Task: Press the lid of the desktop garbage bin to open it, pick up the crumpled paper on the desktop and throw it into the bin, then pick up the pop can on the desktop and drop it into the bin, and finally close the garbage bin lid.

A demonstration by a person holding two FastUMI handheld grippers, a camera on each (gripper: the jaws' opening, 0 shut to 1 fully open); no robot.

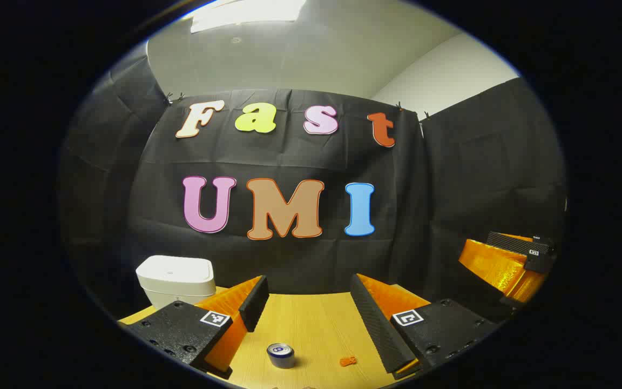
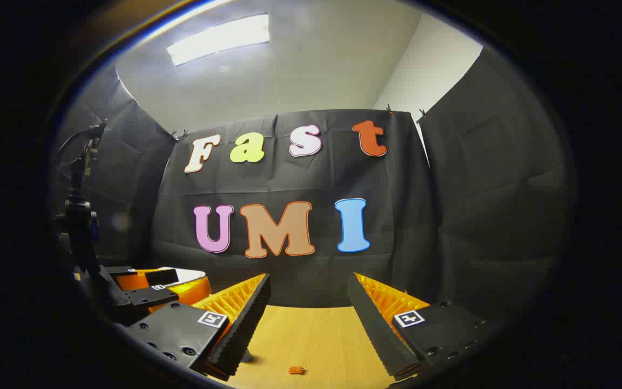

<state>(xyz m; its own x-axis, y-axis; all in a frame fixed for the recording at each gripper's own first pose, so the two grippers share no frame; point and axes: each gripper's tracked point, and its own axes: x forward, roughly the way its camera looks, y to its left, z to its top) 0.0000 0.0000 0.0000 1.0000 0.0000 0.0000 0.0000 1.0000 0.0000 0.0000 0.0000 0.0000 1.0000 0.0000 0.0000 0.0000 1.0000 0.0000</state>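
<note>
Two tools, left [image 1: 311, 310] and right [image 2: 309, 308], released above wooden desktop [image 1: 316, 329]; black-draped booth.

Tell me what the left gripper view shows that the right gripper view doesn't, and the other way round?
Left gripper view: an upright pop can on the table between the left gripper's open fingers, the white bin with its lid down, and the right gripper at far right. Right gripper view: a dark stand at far left, with the left gripper seen from the side. Both: the wooden table, a small orange scrap, and open fingers at the bottom.
</note>
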